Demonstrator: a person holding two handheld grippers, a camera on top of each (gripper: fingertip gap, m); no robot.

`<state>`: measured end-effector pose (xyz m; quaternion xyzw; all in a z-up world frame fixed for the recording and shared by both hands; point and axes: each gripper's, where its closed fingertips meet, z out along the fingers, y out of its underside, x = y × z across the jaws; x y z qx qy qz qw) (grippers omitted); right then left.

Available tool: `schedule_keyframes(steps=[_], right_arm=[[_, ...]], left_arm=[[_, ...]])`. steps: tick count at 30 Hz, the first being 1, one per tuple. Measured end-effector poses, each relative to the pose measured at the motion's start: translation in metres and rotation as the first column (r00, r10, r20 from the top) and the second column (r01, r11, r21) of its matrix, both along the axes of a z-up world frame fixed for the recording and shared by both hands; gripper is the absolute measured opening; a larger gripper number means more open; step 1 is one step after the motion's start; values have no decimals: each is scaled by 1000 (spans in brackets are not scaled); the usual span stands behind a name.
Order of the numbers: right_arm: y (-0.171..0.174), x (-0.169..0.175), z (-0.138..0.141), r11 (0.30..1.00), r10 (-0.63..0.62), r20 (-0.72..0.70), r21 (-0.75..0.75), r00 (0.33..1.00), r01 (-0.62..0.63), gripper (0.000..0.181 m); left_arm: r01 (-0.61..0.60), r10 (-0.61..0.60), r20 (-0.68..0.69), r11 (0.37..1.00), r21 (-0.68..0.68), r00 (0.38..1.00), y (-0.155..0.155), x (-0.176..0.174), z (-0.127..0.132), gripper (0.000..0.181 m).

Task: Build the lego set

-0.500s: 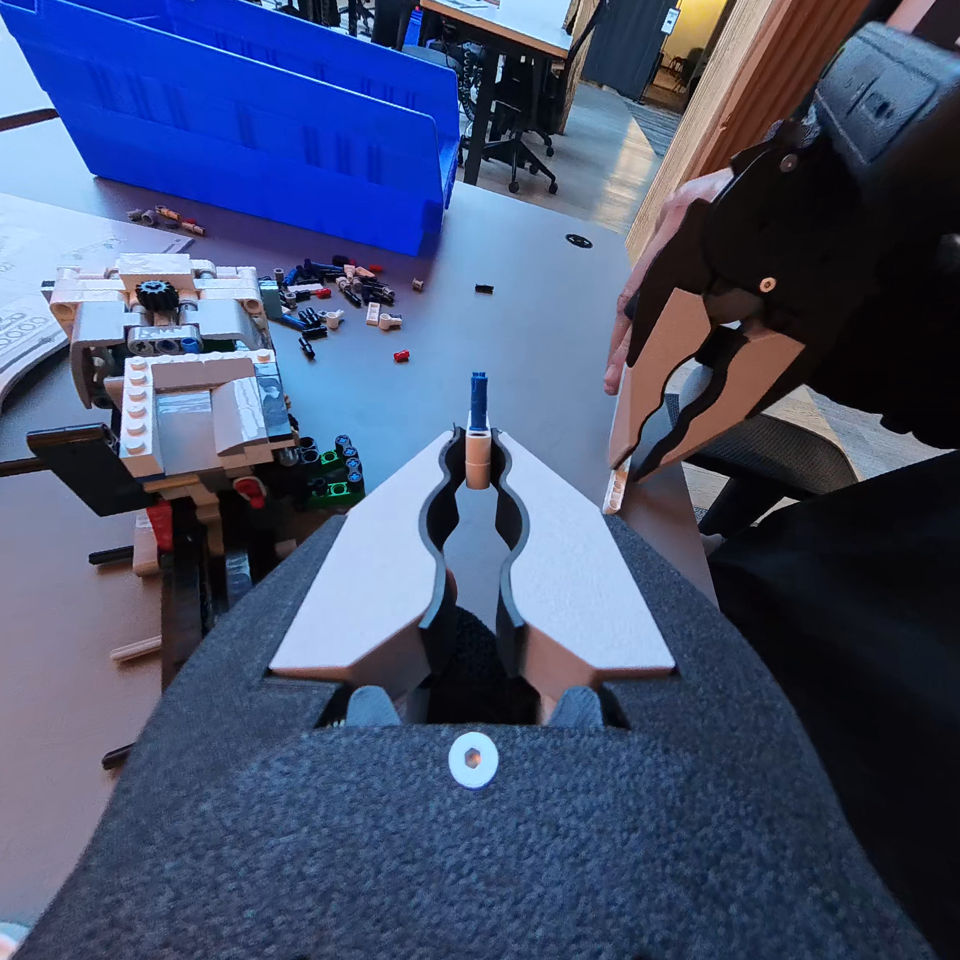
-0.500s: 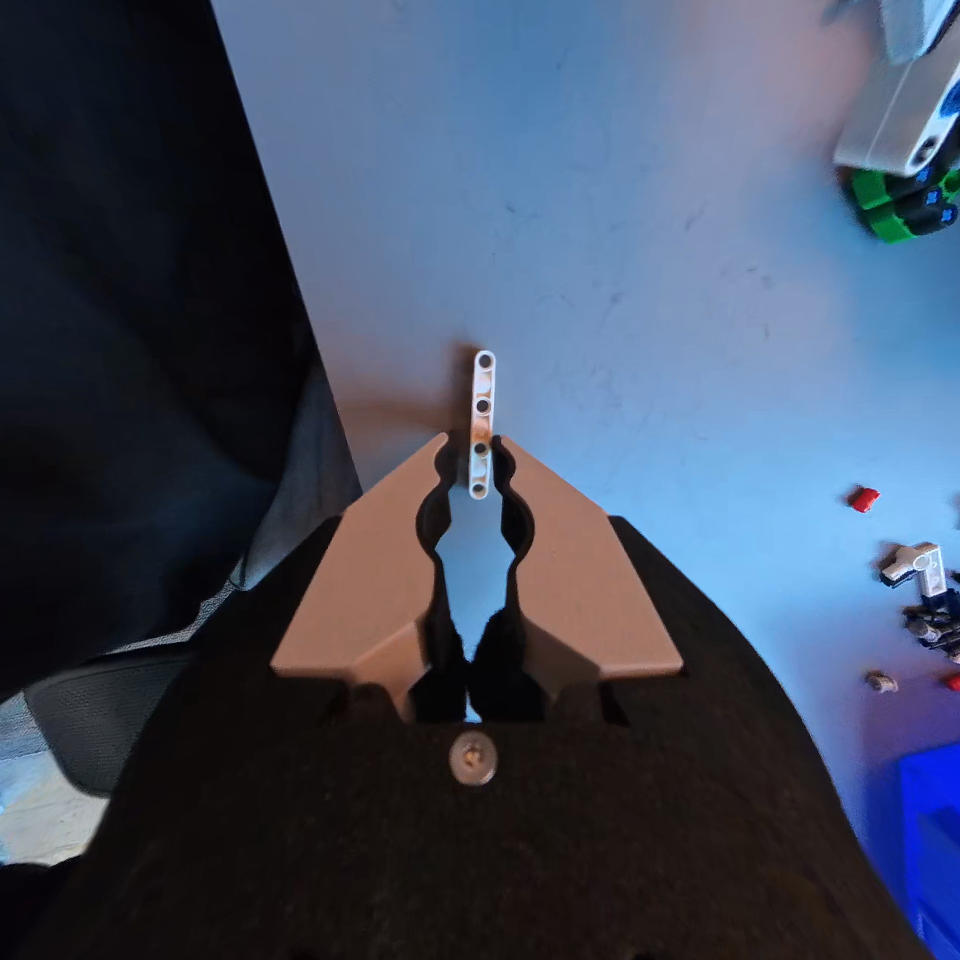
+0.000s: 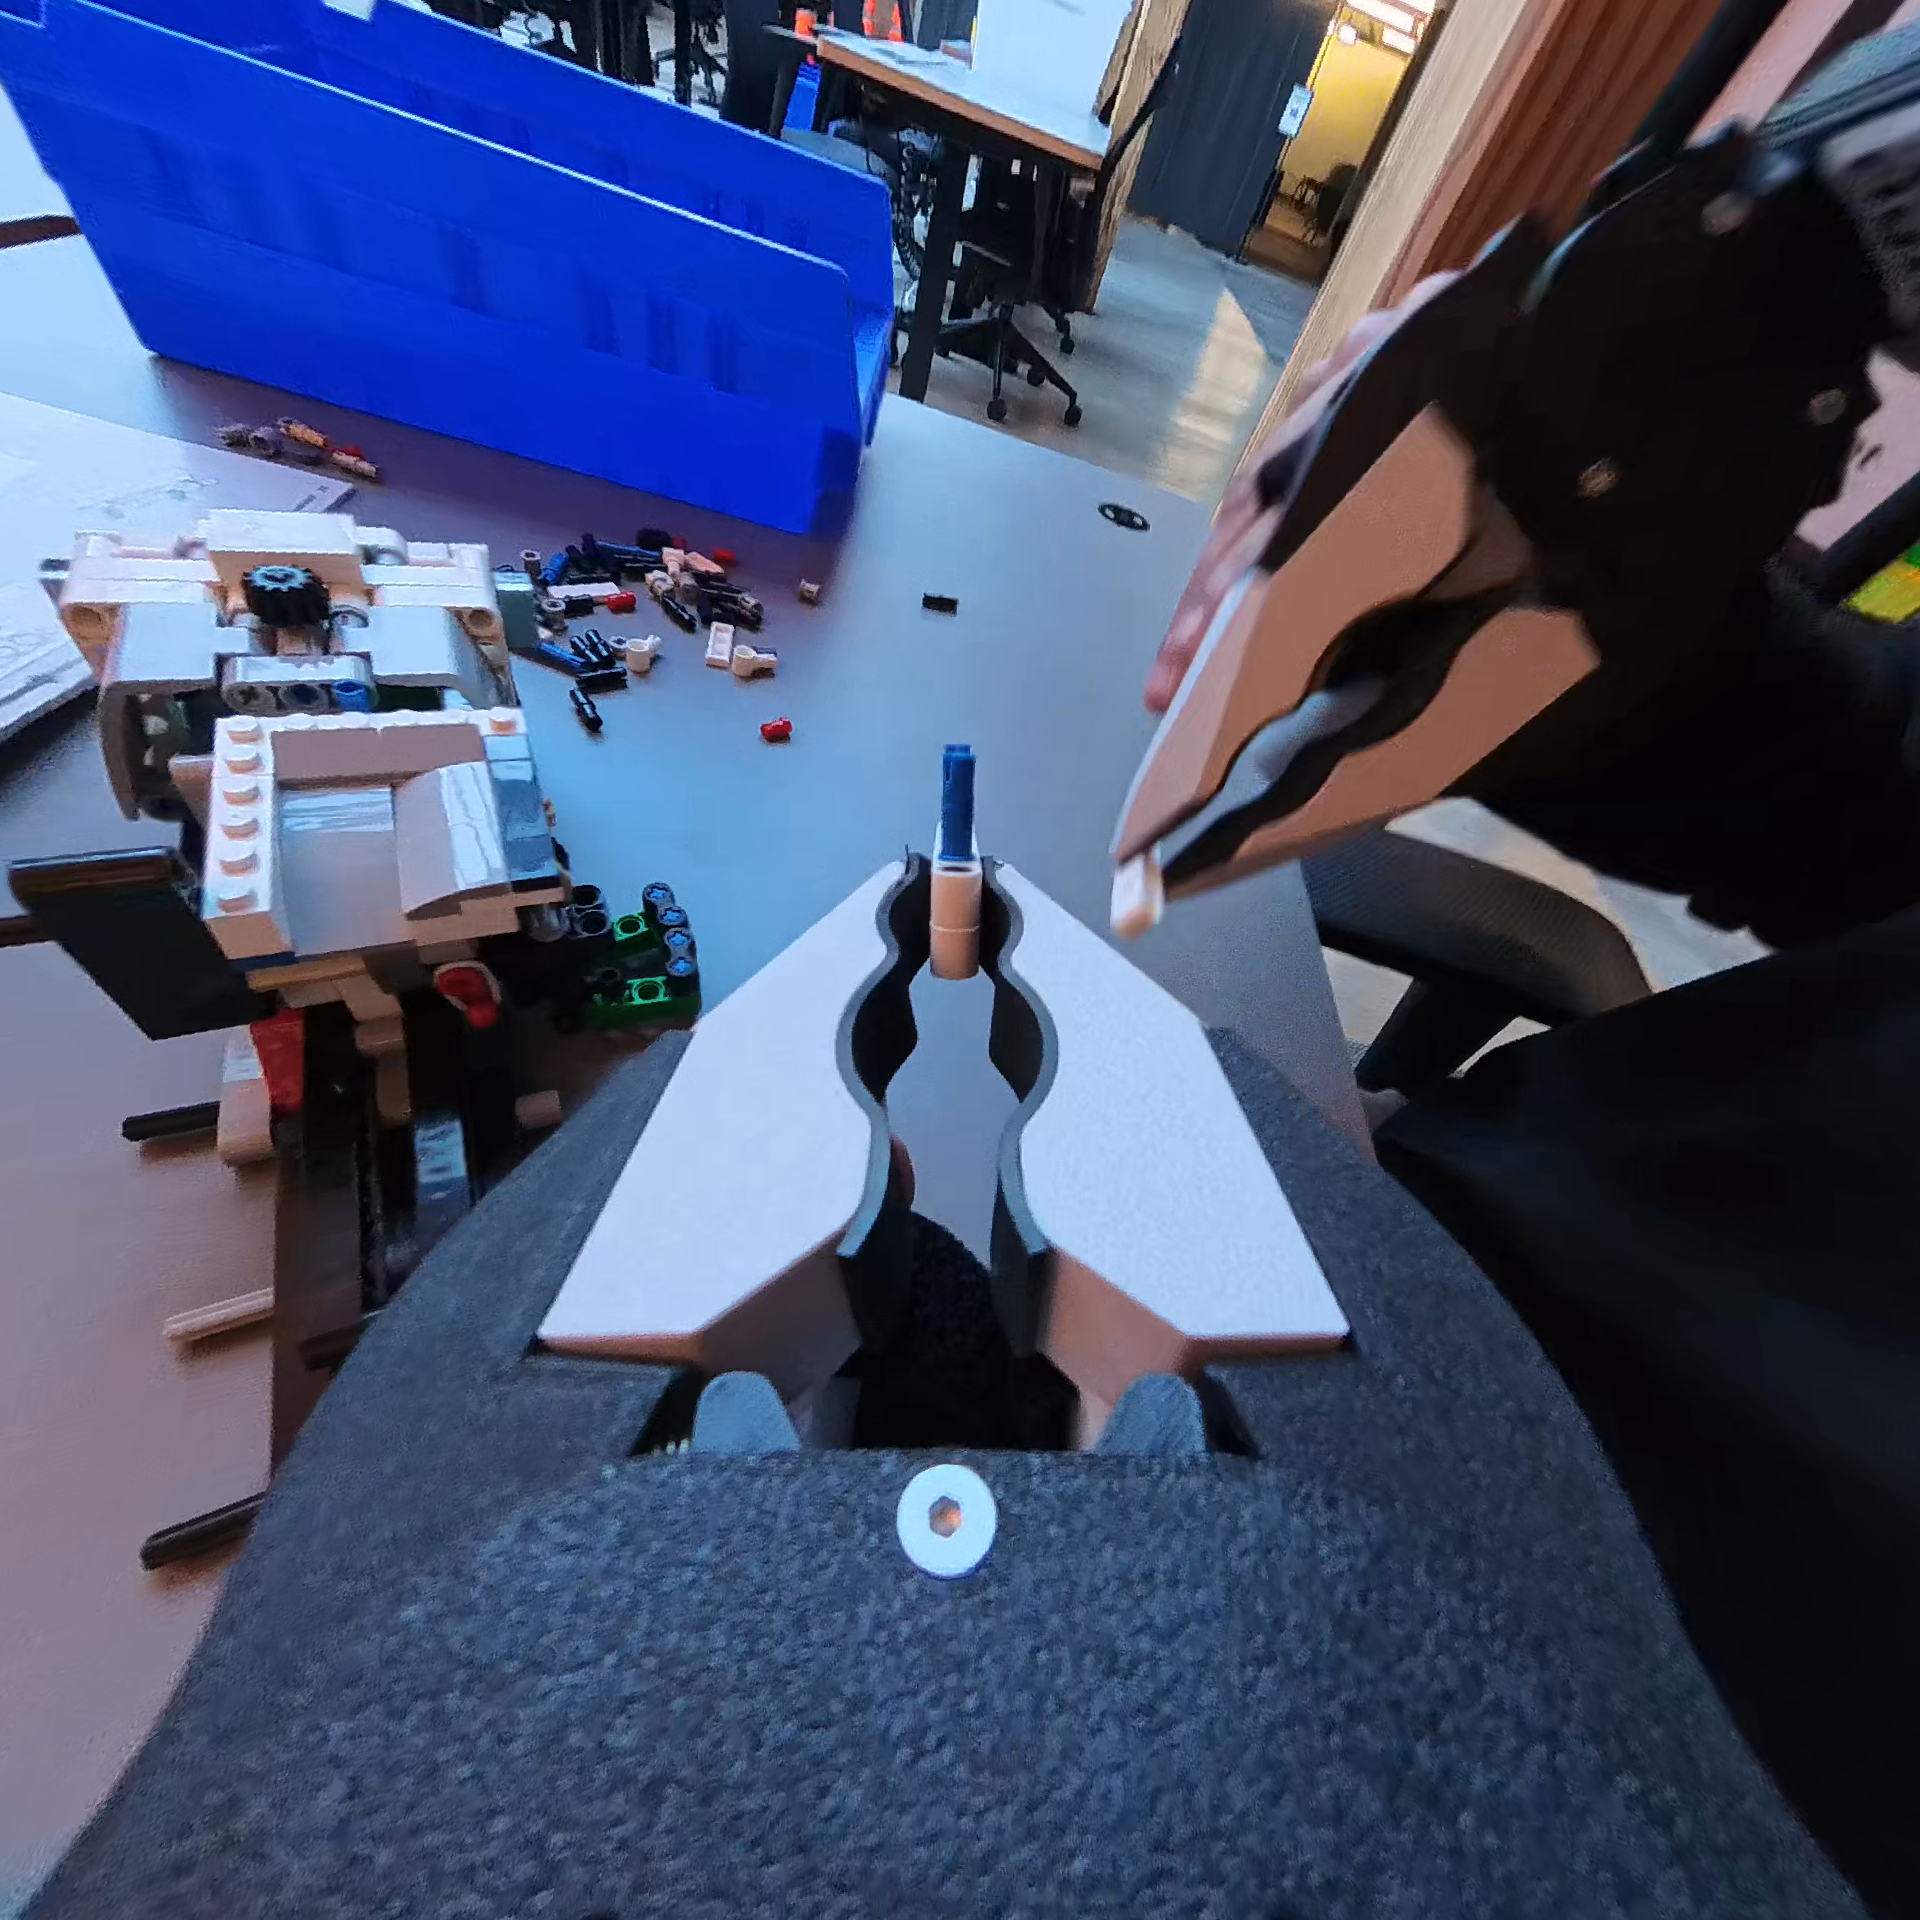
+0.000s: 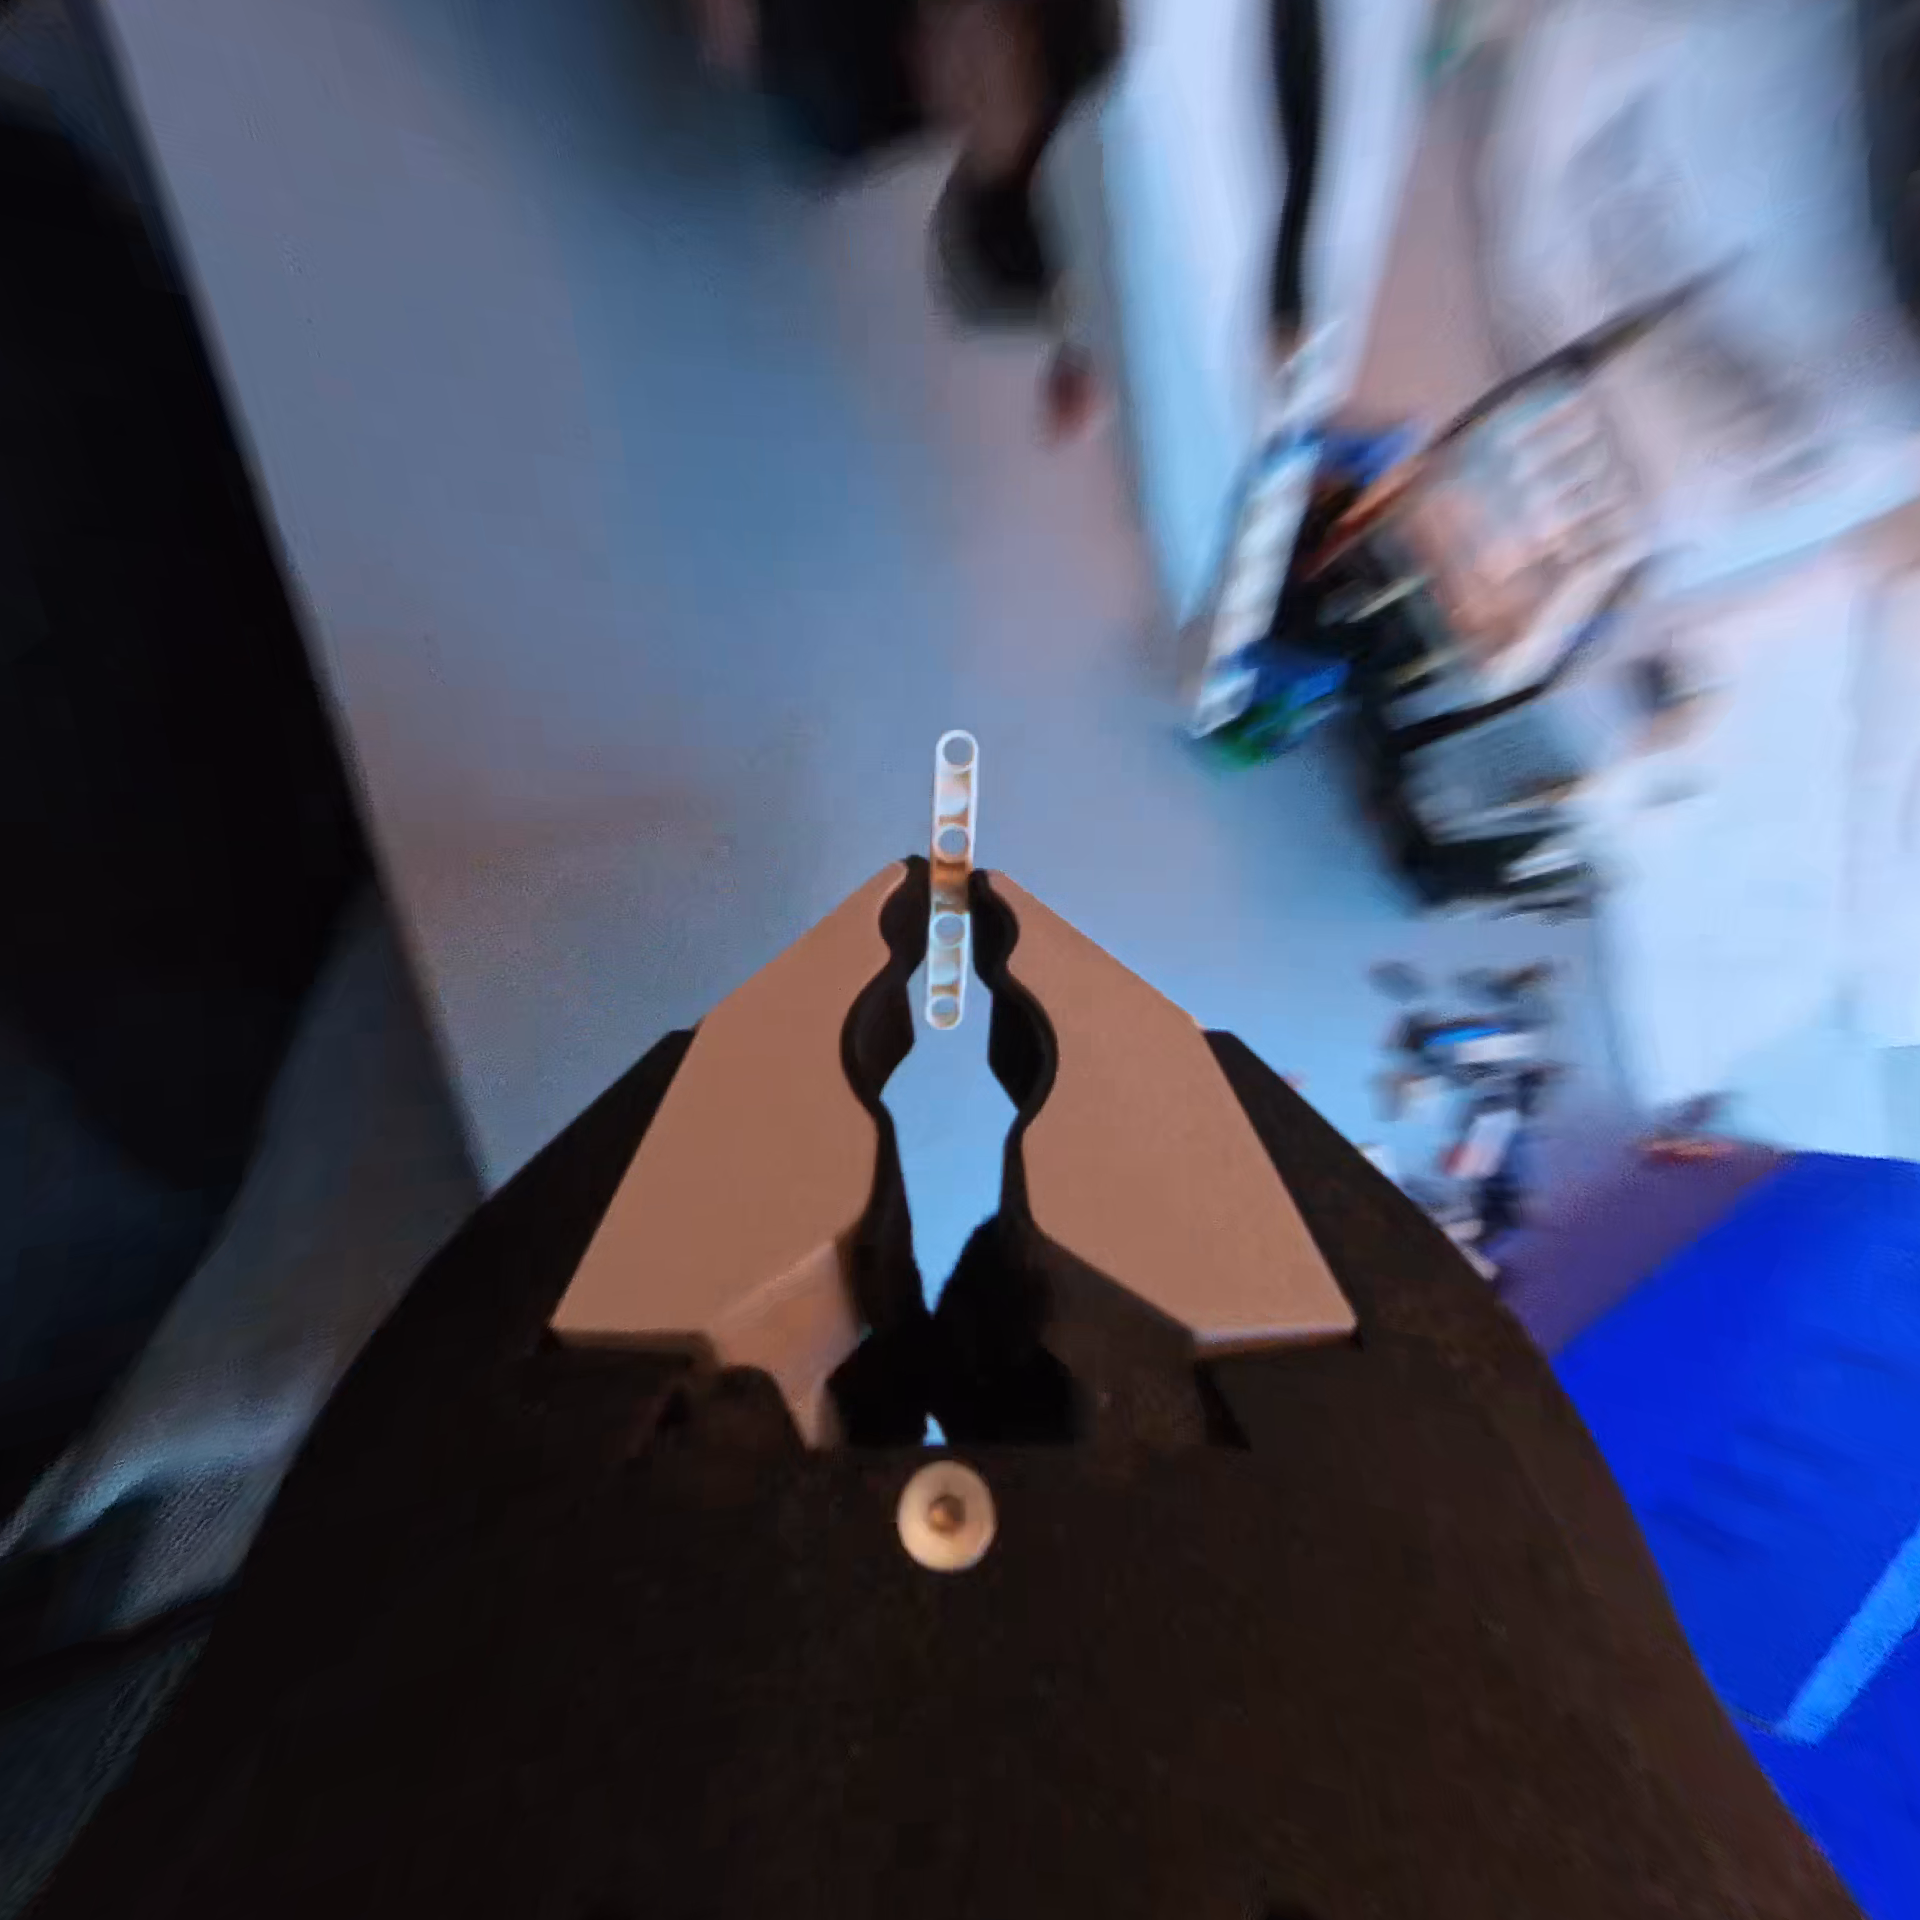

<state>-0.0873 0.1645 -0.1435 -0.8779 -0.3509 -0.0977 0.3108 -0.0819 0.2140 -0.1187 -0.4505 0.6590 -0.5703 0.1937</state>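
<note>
My left gripper [image 3: 954, 871] is shut on a tan connector [image 3: 954, 914] with a blue pin [image 3: 956, 784] sticking out of its front, held above the table. My right gripper [image 4: 952, 871] is shut on a thin white beam with holes [image 4: 954, 831]. In the left wrist view the right gripper [image 3: 1148, 883] hangs just right of my left tips, with the white beam's end [image 3: 1132, 896] showing. The partly built white, grey and black model [image 3: 312, 790] stands on the grey table [image 3: 935, 675] to the left. It is a blur in the right wrist view [image 4: 1455, 665].
Loose small pieces [image 3: 644, 613] lie behind the model, with a red one [image 3: 775, 730] apart. A blue bin [image 3: 468, 260] stands at the back, also in the right wrist view [image 4: 1766, 1455]. Instruction sheets [image 3: 42, 623] lie far left. The table edge and a chair [image 3: 1475, 935] are on the right. The tips of one gripper are about 6 cm away from the tips of the other.
My right gripper has lifted off the table with the white beam and swung toward the model; its view is motion-blurred. My left gripper holds almost still.
</note>
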Motion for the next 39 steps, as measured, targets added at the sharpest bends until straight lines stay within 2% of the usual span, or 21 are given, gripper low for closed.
schedule_keyframes(steps=[1, 3, 6, 9, 15, 17, 20, 22, 27, 34, 39], right_arm=[[13, 0, 25, 988, -3, 9, 156, 1000, 1, 6], [37, 10, 77, 876, -93, 56, 480, 994, 54, 6], [58, 16, 78, 776, -215, 225, 631, 950, 26, 6], [64, 12, 66, 732, -253, 302, 681, 919, -22, 6], [59, 10, 62, 673, -266, 250, 740, 931, -7, 6], [60, 14, 55, 697, -283, 261, 717, 923, 11, 6], [60, 14, 51, 697, -291, 266, 717, 919, 12, 6], [57, 12, 52, 673, -296, 282, 739, 913, -10, 6], [58, 13, 48, 665, -311, 330, 745, 891, -43, 6], [54, 11, 43, 660, -276, 328, 748, 904, -70, 6], [53, 11, 39, 676, -253, 273, 736, 928, -32, 6]], left_arm=[[-1, 1, 1, 1000, -20, 1000, 1, 0, 2, 7], [2, -1, 12, 999, -54, 1000, 2, 0, 5, 7], [23, -21, 27, 997, -75, 999, 0, -1, 9, 7], [30, -27, 45, 998, -62, 999, -2, -2, 10, 7], [24, -23, 29, 999, -22, 999, -4, -2, 5, 7], [8, -8, 14, 1000, 18, 1000, -3, 0, 0, 7], [-23, 19, 35, 993, 117, 999, 0, 1, -5, 7], [-18, 14, 35, 993, 119, 999, -2, 1, -5, 7], [-21, 20, 7, 992, 127, 1000, -1, 1, -9, 7], [30, -26, -37, 993, 113, 999, -5, -1, -14, 7], [58, -52, -74, 995, 82, 996, -7, -2, -17, 7]])
